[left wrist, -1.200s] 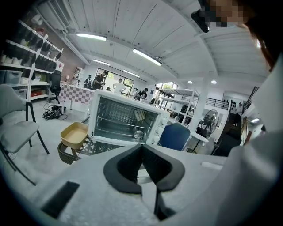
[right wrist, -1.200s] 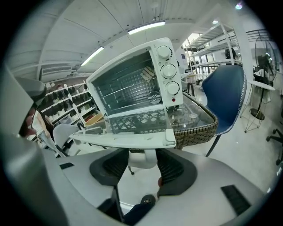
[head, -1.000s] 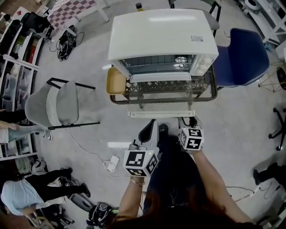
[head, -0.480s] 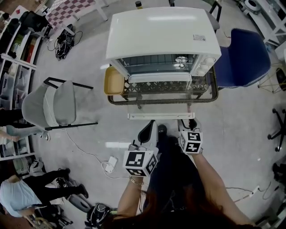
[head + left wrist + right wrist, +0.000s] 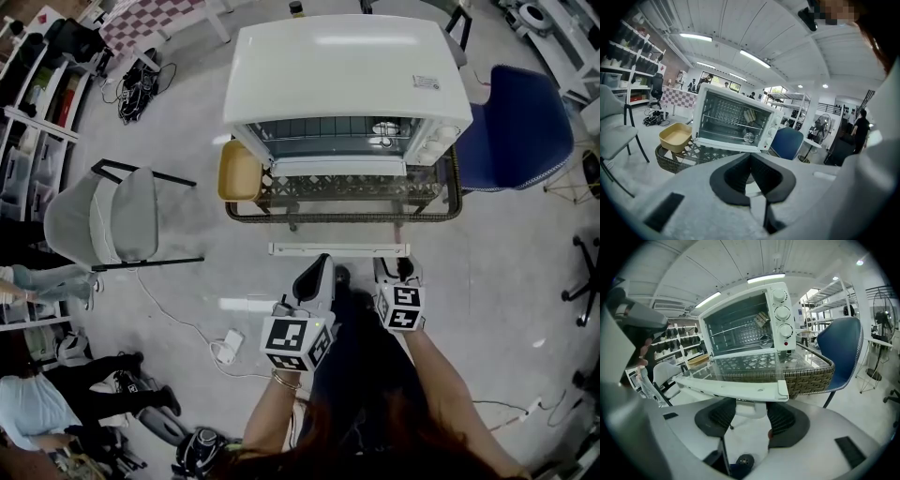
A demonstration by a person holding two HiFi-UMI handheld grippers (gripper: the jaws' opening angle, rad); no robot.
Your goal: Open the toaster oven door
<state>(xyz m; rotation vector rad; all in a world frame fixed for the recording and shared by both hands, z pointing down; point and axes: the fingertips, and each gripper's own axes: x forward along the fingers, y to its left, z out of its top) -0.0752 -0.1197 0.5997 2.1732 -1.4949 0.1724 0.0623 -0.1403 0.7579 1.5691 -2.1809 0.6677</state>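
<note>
door (image 5: 754, 363) flat | handle (image 5: 731, 389) lies sideways along its front edge | right gripper (image 5: 751, 407) nearest, wide jaws hold right end | left gripper (image 5: 751, 158) closed, empty

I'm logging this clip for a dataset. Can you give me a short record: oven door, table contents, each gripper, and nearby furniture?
oven: white toaster oven on a wicker, glass-topped table
door: door fully down, lying about level
table contents: tan tray left of the oven
right gripper: right gripper closed on the door handle near its right end
left gripper: left gripper with jaws together, empty, short of the door
nearby: blue chair right of the table, grey chair left
</note>
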